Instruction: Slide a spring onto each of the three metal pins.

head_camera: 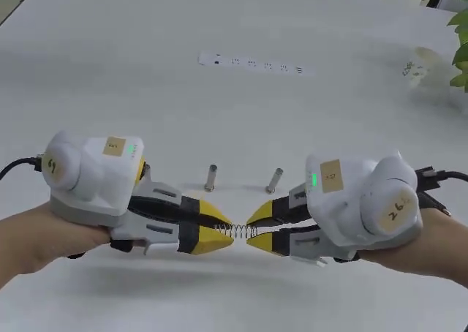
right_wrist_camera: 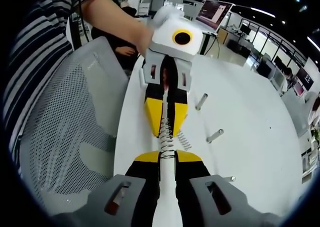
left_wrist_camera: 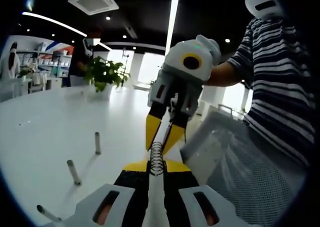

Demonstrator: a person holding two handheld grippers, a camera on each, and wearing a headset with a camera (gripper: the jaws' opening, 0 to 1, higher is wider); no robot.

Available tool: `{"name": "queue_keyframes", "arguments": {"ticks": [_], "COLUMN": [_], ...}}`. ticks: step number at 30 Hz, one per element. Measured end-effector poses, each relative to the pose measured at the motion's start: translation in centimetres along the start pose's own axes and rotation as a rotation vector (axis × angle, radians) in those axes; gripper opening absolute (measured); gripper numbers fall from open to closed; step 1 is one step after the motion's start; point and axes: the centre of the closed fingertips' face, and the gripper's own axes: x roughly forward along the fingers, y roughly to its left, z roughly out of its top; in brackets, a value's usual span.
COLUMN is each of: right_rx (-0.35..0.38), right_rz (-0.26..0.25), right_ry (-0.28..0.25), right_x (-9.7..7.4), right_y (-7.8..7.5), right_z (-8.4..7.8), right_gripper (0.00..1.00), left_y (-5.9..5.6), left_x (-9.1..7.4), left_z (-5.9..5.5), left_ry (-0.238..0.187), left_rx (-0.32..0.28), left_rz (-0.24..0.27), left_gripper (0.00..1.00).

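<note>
A small metal spring point(head_camera: 240, 232) hangs level above the white table point(head_camera: 146, 105), stretched between the two grippers. My left gripper point(head_camera: 223, 234) is shut on its left end and my right gripper point(head_camera: 253, 232) on its right end, yellow tips facing each other. In the left gripper view the spring point(left_wrist_camera: 156, 157) runs from my left gripper point(left_wrist_camera: 156, 166) up to the right gripper point(left_wrist_camera: 159, 146). Two metal pins point(head_camera: 211, 178) point(head_camera: 274, 180) lie on the table just beyond the tips. Three pins point(right_wrist_camera: 201, 101) point(right_wrist_camera: 215, 135) point(right_wrist_camera: 227, 178) and a loose spring point(right_wrist_camera: 184, 141) lie in the right gripper view.
A white power strip point(head_camera: 251, 63) lies farther back on the table. Green plant leaves point(head_camera: 461, 47) reach in at the far right edge. A grey mesh chair point(right_wrist_camera: 65, 127) stands at the table's near edge beside the person in a striped shirt point(left_wrist_camera: 280, 87).
</note>
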Motion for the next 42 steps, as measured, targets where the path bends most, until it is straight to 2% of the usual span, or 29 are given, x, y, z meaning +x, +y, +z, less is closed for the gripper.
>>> {"name": "queue_keyframes", "arguments": {"ticks": [8,16,23,30,33,42], "right_rx": [-0.036,-0.034,0.011,0.033,0.067,0.051], "right_rz": [0.023,0.051,0.065,0.069,0.065,0.036], "right_ry": [-0.003,-0.065,-0.123,-0.155,-0.198,-0.225], "right_x": [-0.6,-1.4,-1.4,-1.3,-1.4,-1.2], "right_y": [0.0,-0.2,-0.4,-0.2,-0.4,-0.5], "right_z": [0.7,2.7,4.0,4.8,5.6,6.2], "right_gripper": [0.07,0.07,0.07,0.07,0.07,0.07], "left_y": [-0.2,-0.1,0.0,-0.2,-0.3,-0.3], "left_x": [-0.1,-0.1,-0.3,-0.3,-0.2,0.0], "left_z": [-0.2,-0.3,-0.1,-0.3,-0.3,-0.2], "left_ry": [0.008,0.012,0.005,0.015,0.014,0.018], "left_rx": [-0.002,-0.001,-0.001,0.005,0.006,0.014], "left_rz": [-0.007,-0.003,0.004,0.007,0.005,0.007], "left_gripper": [0.02,0.02,0.02,0.02,0.02,0.02]}}
